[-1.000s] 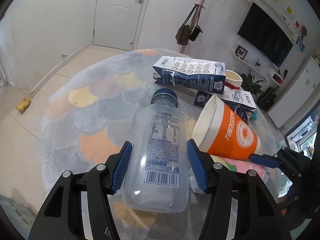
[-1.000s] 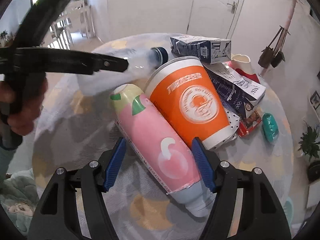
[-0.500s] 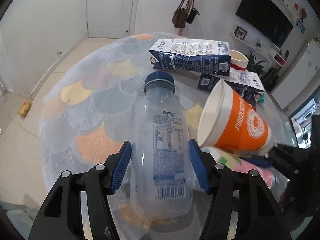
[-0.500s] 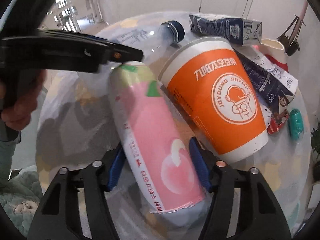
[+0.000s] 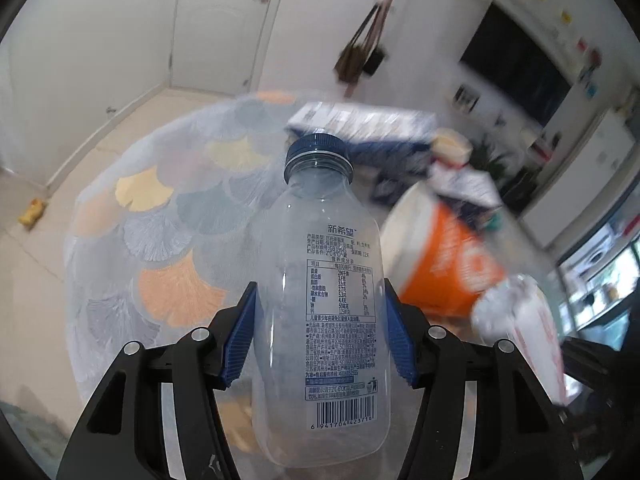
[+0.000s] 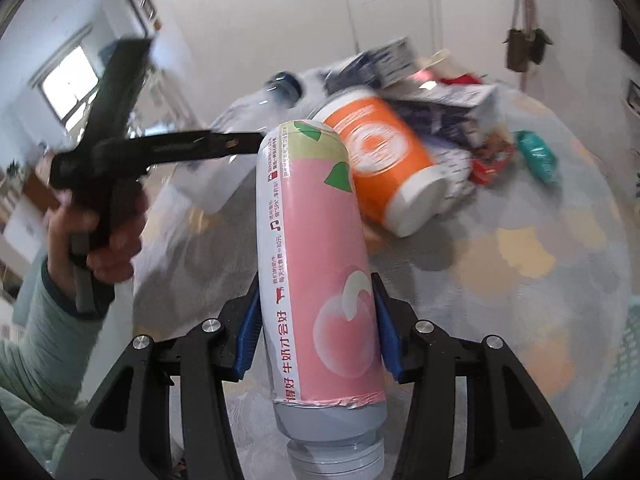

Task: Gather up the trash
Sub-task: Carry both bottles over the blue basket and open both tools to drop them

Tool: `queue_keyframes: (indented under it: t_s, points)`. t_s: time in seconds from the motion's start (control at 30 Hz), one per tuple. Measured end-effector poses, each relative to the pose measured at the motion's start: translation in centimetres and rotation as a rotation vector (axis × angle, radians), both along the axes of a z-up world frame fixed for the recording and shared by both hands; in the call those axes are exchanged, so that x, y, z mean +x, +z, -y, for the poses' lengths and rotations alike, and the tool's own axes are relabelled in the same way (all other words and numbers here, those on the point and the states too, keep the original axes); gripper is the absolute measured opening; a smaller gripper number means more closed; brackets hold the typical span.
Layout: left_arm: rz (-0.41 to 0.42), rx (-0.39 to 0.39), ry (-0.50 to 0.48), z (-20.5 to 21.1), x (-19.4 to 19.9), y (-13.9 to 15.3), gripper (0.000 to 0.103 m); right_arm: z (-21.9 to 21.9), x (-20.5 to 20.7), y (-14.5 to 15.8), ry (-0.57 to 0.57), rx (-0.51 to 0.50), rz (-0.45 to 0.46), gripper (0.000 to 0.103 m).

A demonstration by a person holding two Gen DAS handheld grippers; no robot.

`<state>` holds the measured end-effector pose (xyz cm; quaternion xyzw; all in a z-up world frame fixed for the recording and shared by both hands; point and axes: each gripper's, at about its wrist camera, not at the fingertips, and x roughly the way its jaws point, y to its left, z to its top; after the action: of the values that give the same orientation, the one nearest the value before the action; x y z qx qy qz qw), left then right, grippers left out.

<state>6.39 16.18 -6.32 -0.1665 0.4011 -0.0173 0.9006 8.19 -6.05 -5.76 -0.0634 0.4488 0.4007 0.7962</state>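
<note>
Left wrist view: left gripper (image 5: 320,332) clamps clear bottle (image 5: 324,300), long axis along fingers, cap forward. Right gripper (image 6: 314,320), jaws just closing, pads now pressing pink bottle (image 6: 316,264), cap rearward. Both bottles appear lifted off table (image 5: 160,240); bin not visible.

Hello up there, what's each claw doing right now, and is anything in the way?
Left gripper clamped on clear bottle. Right gripper just closed on pink bottle. Orange cup and cartons left on table, clear of both.
</note>
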Motion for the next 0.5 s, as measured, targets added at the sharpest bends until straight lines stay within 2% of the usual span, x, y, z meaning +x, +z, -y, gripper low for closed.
queue_keyframes:
  t_s: [0.2,0.33,0.5]
  points:
    - [0.173,-0.009,-0.077,3.6,-2.2,5.6,0.056,5.4,0.4,3.7,-0.135,0.078,0.085,0.047]
    - [0.215,0.0,-0.145,7.8,-1.2,8.0,0.056,9.1,1.0,5.2,-0.268,0.075,0.15,0.047]
    - [0.234,-0.001,-0.242,14.4,1.4,9.0,0.056,14.7,1.4,5.9,-0.416,0.08,0.186,0.047]
